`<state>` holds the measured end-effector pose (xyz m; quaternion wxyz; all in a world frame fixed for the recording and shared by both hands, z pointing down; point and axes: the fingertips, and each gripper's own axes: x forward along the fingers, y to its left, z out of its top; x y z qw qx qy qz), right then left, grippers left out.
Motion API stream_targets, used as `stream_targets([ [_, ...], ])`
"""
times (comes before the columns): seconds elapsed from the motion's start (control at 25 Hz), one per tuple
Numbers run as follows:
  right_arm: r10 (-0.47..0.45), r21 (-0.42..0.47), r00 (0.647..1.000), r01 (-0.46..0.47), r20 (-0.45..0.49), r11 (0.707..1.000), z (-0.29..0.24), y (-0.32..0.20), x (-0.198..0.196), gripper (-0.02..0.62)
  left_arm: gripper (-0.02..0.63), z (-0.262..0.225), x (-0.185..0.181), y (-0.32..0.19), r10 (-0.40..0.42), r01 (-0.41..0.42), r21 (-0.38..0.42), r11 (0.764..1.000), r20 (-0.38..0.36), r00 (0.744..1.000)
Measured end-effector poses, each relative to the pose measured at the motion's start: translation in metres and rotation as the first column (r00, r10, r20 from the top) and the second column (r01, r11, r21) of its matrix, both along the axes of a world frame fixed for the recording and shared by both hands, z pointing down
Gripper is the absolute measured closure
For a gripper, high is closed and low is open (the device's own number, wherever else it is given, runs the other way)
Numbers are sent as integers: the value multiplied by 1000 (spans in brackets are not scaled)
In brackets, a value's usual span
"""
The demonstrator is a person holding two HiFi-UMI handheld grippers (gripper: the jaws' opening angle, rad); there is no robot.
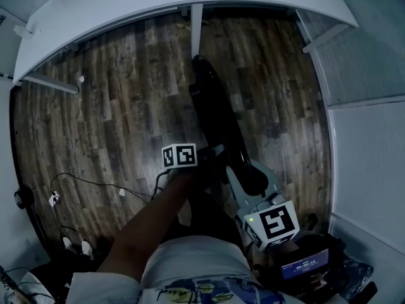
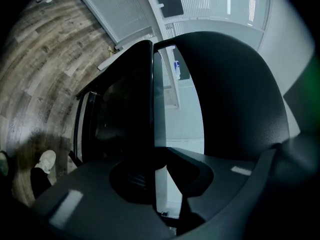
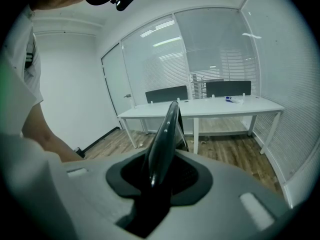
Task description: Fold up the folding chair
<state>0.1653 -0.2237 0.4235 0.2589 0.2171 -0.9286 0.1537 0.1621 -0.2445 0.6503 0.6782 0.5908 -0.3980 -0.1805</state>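
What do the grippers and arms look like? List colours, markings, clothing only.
Left gripper and right gripper match: grey moulded tongs with dark recessed pads and pale rectangular patches. The left cube and right cube are white with black square markers; the right one shows a small green light. The person wears a white short-sleeved shirt with blue print.

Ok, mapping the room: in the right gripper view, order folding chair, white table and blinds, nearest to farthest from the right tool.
1. folding chair, centre, clamped in the right tool.
2. white table, behind it, mid-room.
3. blinds, farthest, along the back.
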Motion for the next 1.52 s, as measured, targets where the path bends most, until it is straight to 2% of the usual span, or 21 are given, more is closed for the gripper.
stream_targets([
  [0.32,-146,-10,989,146,26,989,-12,11,-53,494,529,-11,-62,16,-148,148,1,989,7,989],
  [0.76,-244,-46,969,245,32,968,-30,18,-152,495,532,-30,-165,31,-264,264,-1,964,1,964],
  [1.2,-375,-49,927,374,-6,926,-27,17,-277,495,532,-27,-281,30,-377,376,-19,926,-41,925],
  [1.52,-459,-58,888,460,20,886,-27,9,-342,495,534,-28,-354,28,-467,466,-12,884,-25,884],
])
